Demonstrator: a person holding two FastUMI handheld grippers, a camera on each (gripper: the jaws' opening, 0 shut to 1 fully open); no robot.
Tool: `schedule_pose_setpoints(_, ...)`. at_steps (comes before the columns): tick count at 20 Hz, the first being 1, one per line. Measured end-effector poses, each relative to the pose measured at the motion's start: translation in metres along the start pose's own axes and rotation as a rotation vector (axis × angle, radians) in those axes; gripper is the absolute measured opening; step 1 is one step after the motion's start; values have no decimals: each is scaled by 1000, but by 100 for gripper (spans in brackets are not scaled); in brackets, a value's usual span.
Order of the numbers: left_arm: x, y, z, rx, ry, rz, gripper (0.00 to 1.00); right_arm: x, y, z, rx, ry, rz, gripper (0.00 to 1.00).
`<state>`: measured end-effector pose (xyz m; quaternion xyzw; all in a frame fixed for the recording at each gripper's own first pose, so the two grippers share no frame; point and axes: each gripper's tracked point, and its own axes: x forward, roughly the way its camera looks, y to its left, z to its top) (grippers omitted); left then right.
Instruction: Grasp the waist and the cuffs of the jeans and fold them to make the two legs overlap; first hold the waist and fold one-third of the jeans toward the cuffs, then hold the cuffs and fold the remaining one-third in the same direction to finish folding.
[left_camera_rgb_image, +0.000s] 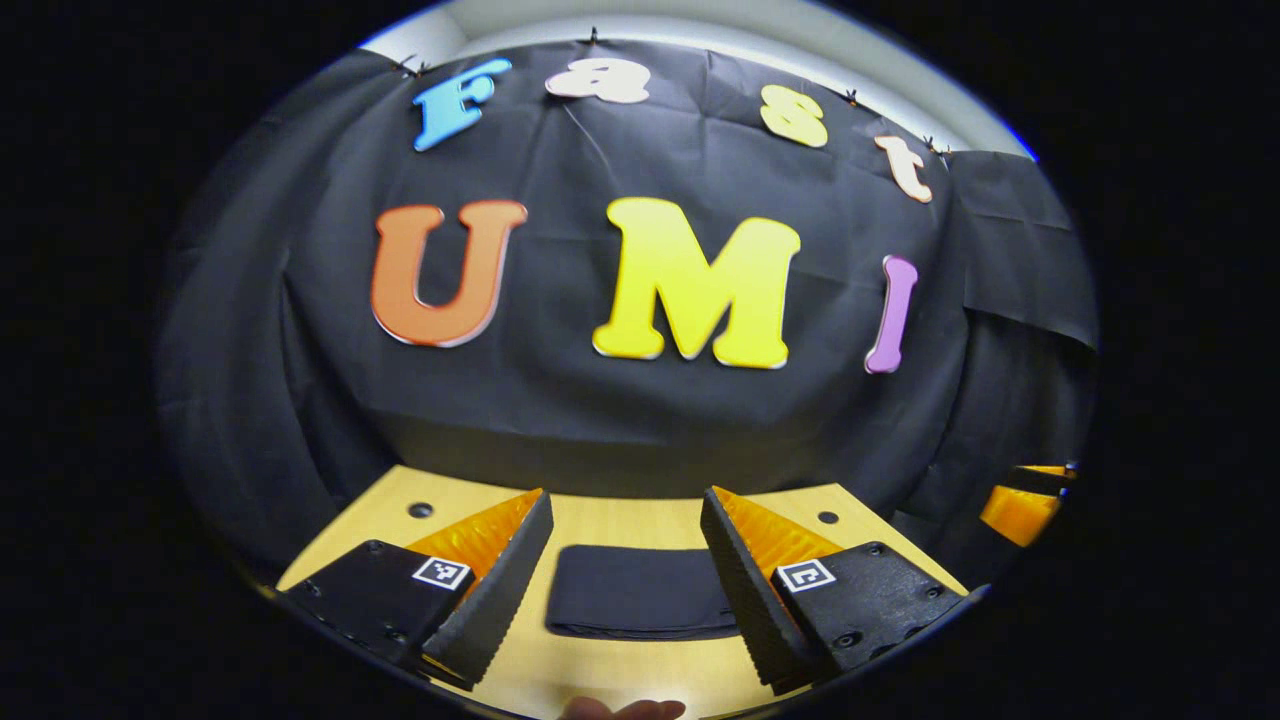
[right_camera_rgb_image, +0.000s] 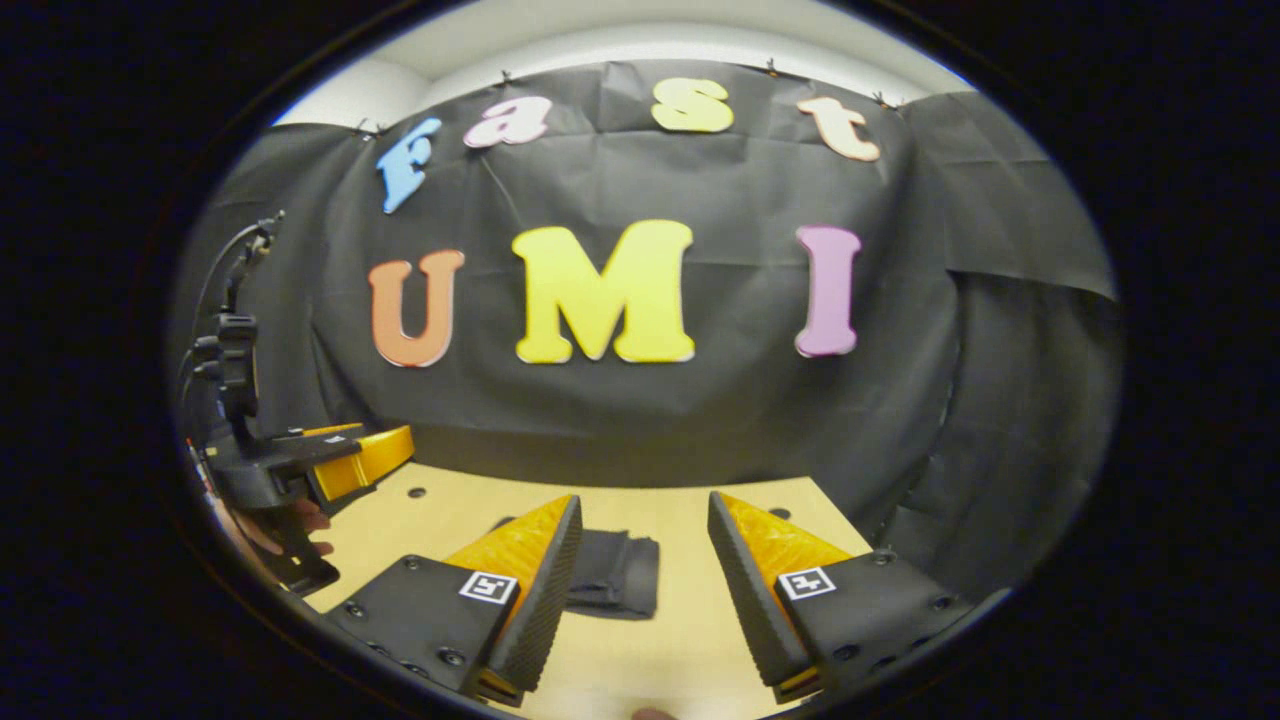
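Task looks done: dark jeans (left_camera_rgb_image: 642, 592) lie as a compact folded stack on the tabletop (left_camera_rgb_image: 610, 520), w/ left hand-held gripper (left_camera_rgb_image: 625, 548) and right hand-held gripper (right_camera_rgb_image: 645, 550) both wide apart, holding nothing, raised above it.

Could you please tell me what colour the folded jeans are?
Black or very dark; the jeans show best in the left gripper view.

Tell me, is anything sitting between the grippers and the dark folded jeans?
No, nothing visible. The dark folded jeans lie alone on the bare wooden table, straight ahead of the open left gripper. The open right gripper has them just ahead too.
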<state>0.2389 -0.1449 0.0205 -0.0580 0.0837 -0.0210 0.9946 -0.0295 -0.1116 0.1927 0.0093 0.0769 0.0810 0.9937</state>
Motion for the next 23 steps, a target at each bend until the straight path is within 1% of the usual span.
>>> schedule_pose_setpoints(1,-16,7,13,3,-30,16,95,-2,16,9,-4,-25,30,75)
schedule_pose_setpoints(3,-40,27,23,11,-65,38,95,-5,44,16,-15,-44,77,80)
schedule_pose_setpoints(4,-53,36,25,19,-79,56,95,-11,54,17,-16,-49,94,75)
schedule_pose_setpoints(5,-63,42,28,27,-98,75,95,-14,62,18,-13,-53,101,80)
schedule_pose_setpoints(6,-73,45,31,32,-112,86,95,-13,64,18,-8,-58,103,80)
schedule_pose_setpoints(8,-87,46,30,45,-116,92,95,-20,71,12,-6,-57,86,81)
schedule_pose_setpoints(9,-93,45,26,47,-113,89,95,-25,72,10,-13,-62,78,74)
schedule_pose_setpoints(10,-99,45,23,49,-111,85,95,-29,74,11,-20,-74,68,81)
schedule_pose_setpoints(11,-102,44,19,50,-107,84,95,-34,73,13,-27,-88,50,78)
schedule_pose_setpoints(12,-106,44,16,48,-101,81,95,-37,73,12,-30,-100,37,77)
schedule_pose_setpoints(16,-111,44,19,48,-108,66,95,-49,74,16,-33,-133,-2,78)
schedule_pose_setpoints(18,-113,43,20,46,-114,52,95,-53,79,16,-19,-137,-8,78)
schedule_pose_setpoints(23,-115,45,22,42,-118,28,95,-60,89,16,-42,-147,-13,78)
